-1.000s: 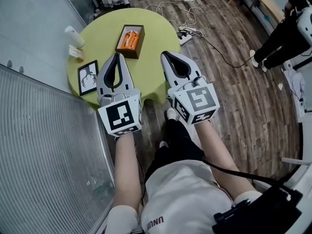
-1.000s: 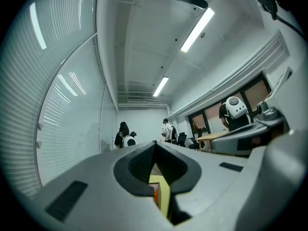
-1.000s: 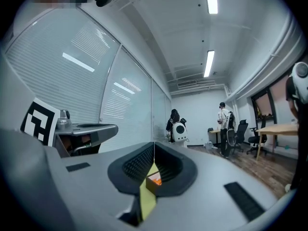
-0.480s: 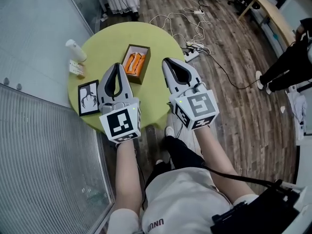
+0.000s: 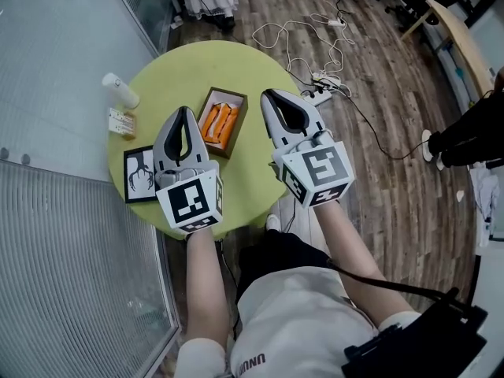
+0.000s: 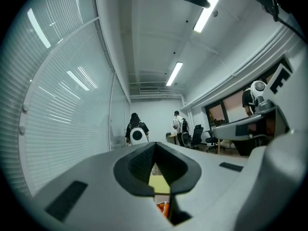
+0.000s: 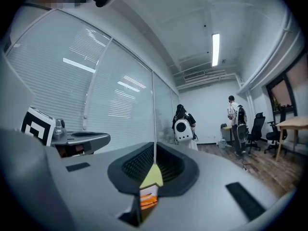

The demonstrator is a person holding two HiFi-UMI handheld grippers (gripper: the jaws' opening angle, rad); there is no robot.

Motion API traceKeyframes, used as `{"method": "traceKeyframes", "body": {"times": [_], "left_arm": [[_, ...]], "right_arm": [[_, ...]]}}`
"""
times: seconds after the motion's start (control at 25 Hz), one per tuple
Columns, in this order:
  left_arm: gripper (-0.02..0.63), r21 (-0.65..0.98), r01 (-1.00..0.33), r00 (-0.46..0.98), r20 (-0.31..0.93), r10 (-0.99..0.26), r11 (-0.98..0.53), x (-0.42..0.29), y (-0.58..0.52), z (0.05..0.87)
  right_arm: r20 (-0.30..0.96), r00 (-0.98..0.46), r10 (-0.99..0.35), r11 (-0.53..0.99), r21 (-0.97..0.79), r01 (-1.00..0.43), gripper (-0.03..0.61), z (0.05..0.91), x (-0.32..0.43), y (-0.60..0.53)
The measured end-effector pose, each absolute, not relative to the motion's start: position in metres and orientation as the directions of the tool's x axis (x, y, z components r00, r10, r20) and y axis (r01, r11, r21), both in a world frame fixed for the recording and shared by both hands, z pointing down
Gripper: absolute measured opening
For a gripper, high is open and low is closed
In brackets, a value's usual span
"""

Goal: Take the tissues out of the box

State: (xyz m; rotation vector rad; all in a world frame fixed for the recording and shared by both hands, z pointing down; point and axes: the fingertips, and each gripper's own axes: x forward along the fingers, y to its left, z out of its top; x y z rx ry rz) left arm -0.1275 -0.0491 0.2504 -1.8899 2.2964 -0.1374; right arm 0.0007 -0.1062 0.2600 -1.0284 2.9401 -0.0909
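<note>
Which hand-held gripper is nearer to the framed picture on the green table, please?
Left. The left hand-held gripper hangs just right of the framed picture in the head view; the right hand-held gripper is beyond the wooden box, farther right.
</note>
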Motion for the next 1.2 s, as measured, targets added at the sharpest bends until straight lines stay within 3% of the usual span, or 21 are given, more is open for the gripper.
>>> {"method": "traceKeyframes", "body": {"times": [0.68, 1.2], "left_arm": [[0.014, -0.138, -0.984, -0.128, 0.084, -0.988, 0.116, -0.17, -0.112, 0.301], [0.014, -0.055, -0.998, -0.002, 0.298, -0.955, -0.016, -0.175, -0.16, 0.381]], "right_arm": [[0.026, -0.794, -0.608, 0.788, -0.104, -0.607, 0.021, 0.28, -0.058, -0.167], [0.112, -0.751, -0.65, 0.737, -0.146, -0.66, 0.021, 0.316, -0.074, -0.204]]}}
